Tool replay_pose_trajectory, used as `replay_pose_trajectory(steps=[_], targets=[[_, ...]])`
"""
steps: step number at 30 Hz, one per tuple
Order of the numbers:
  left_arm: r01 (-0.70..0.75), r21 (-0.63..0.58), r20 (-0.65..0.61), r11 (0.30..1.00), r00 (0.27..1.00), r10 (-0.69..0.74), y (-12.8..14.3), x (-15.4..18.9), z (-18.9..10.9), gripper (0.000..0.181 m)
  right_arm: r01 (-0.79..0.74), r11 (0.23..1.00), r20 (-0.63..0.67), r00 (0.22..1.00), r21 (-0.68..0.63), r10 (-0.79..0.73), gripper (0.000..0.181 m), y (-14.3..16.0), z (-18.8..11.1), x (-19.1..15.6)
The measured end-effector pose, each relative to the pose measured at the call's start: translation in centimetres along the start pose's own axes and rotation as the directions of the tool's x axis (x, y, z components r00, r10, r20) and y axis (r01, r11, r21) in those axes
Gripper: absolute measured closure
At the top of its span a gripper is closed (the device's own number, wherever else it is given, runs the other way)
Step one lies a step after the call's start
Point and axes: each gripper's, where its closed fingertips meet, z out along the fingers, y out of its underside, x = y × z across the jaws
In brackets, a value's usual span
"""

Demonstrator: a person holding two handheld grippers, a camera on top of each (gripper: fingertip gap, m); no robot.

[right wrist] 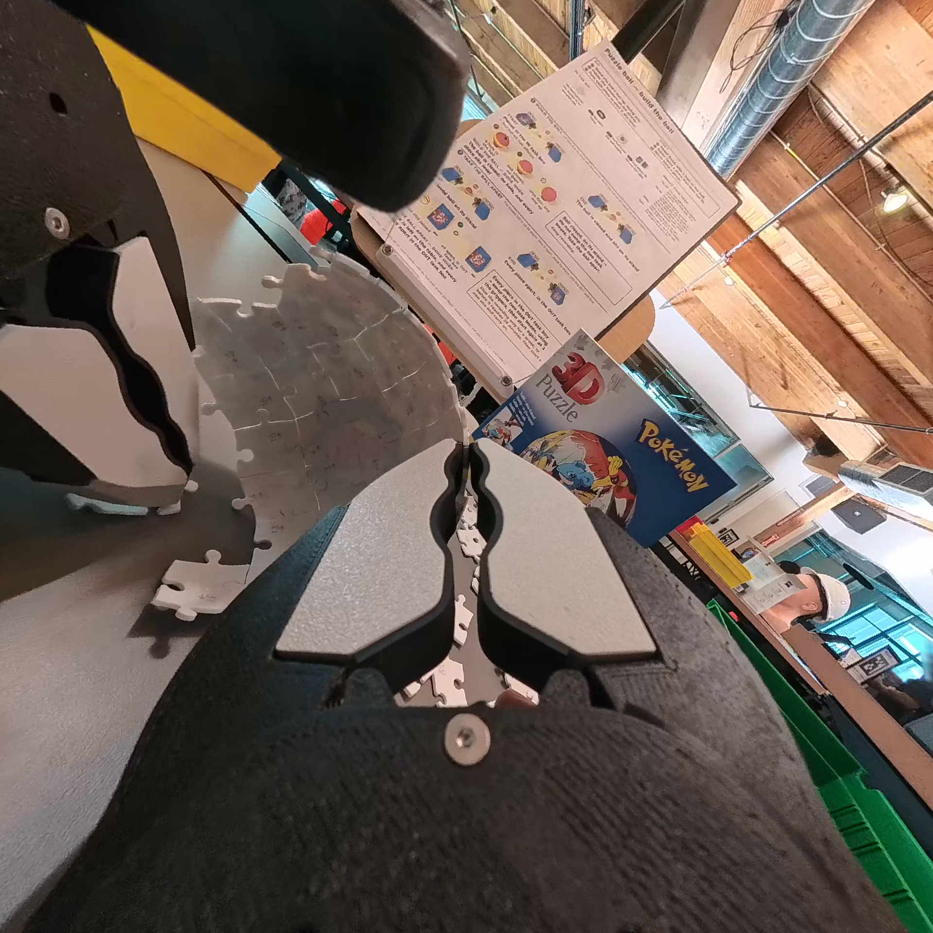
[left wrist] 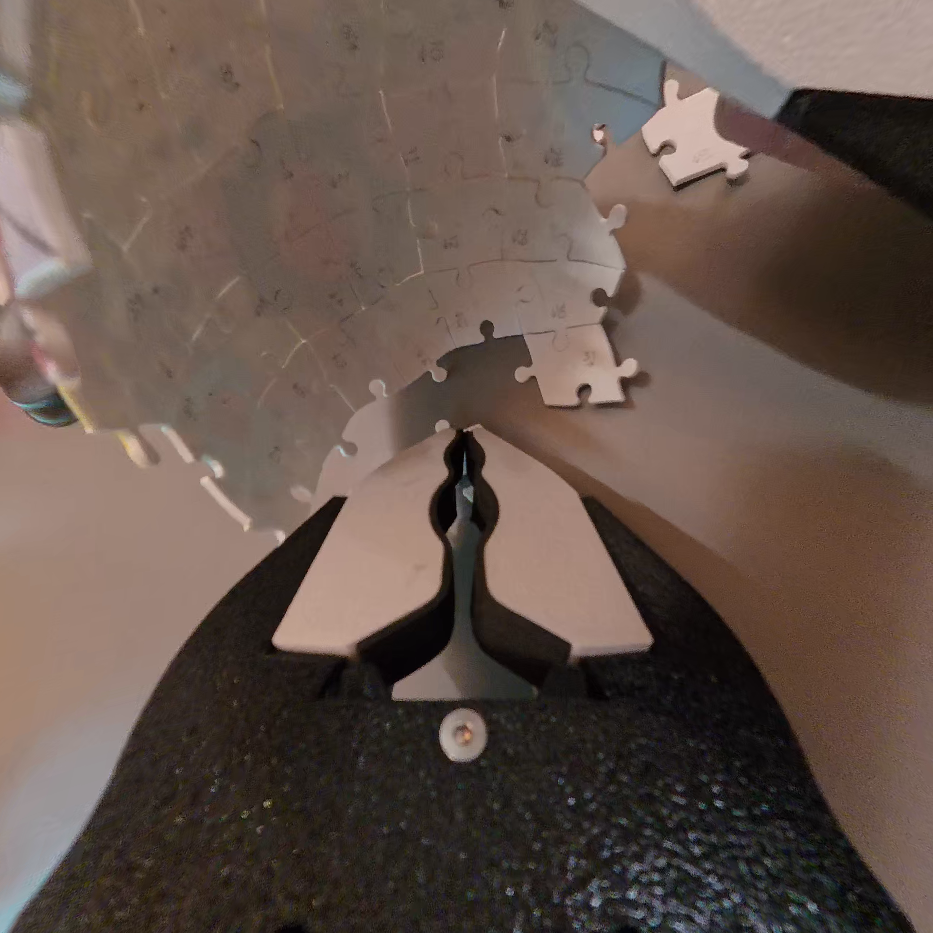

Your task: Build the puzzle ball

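Left tool (left wrist: pixel 463 434) (pinched) on shell (left wrist: pixel 353 227), hollow camera-ward

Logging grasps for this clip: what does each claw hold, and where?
Both claws pinch the grey, partly built curved puzzle shell at its rim: left claw at the lower edge, right claw at another edge.

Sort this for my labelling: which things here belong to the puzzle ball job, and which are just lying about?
Job:
shell, part-built, pinched at its edge by both grippers
left gripper
right gripper
loose piece
box
instruction sheet

Lying about:
green bin
yellow blocks
duct
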Motion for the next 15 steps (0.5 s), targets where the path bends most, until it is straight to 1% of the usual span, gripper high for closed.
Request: replay_pose_trajectory(steps=[2, 4, 7, 11, 15], targets=[[0.036, 0.002, -0.024, 0.999, 0.999, -0.036, 0.1, 0.0, -0.1, 0.181, 0.000, 1.000, 0.000, 1.000, 0.000, 0.000, 0.179, 0.0, 0.0, 0.0], [0.071, 0.000, -0.044, 0.997, 0.996, -0.071, 0.1, 0.0, -0.2, 0.177, -0.001, 1.000, 0.000, 1.000, 0.000, 0.001, 0.179, 0.0, 0.0, 0.0], [0.089, 0.024, -0.011, 0.996, 0.996, -0.089, 0.1, -1.0, -1.1, 0.178, -0.001, 1.000, 0.001, 1.000, -0.001, 0.001, 0.179, 0.0, 0.0, 0.0], [0.064, -0.062, 0.017, 0.996, 0.998, -0.063, 2.2, -2.0, -1.6, 0.178, -0.003, 1.000, 0.001, 1.000, 0.001, 0.003, 0.179, 0.0, 0.0, 0.0], [0.076, -0.074, -0.002, 0.994, 0.997, -0.076, 2.9, -1.5, -1.6, 0.178, -0.002, 1.000, 0.001, 1.000, 0.001, 0.002, 0.179, 0.0, 0.0, 0.0]])
